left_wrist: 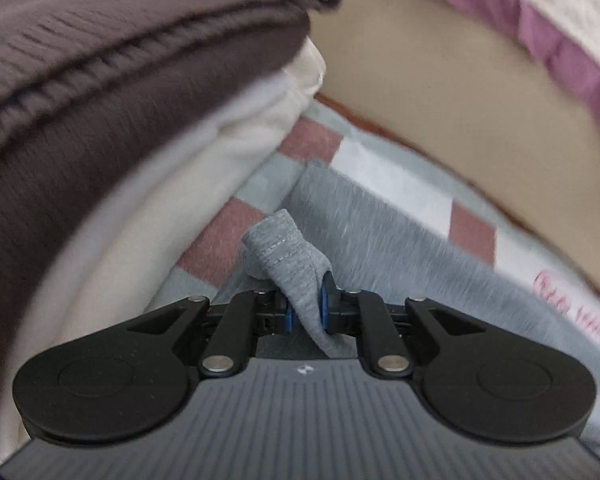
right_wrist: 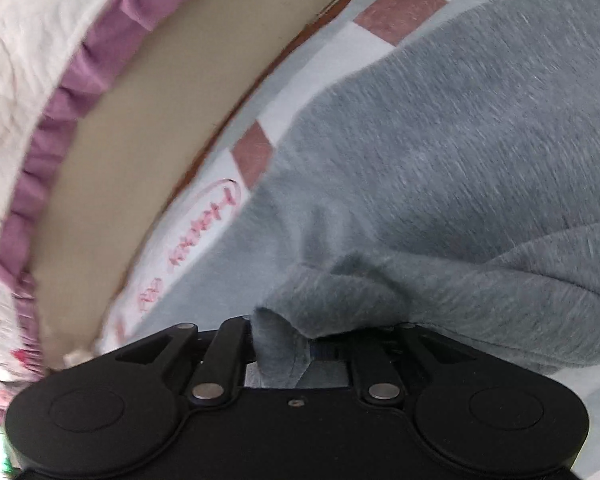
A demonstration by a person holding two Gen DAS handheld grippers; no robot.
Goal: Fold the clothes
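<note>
Grey jersey, the garment (left_wrist: 380, 232) now being folded, lies spread on a checked sheet (left_wrist: 312, 140) in the lower middle of both views, while a stack of folded clothes (left_wrist: 100, 100) at upper left suggests much is already done. Nearly closed, the left gripper (left_wrist: 308, 312) pinches a hemmed corner, and the right gripper (right_wrist: 284, 348) likewise clamps a bunched fold, so this piece's fold is still unfinished.

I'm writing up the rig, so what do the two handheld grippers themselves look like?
Both are matte black, with two round discs, linkage bars and silver pivot pins. The left gripper has blue-padded fingers and a ribbed grey body with a small logo. The right gripper has a plain black body.
</note>
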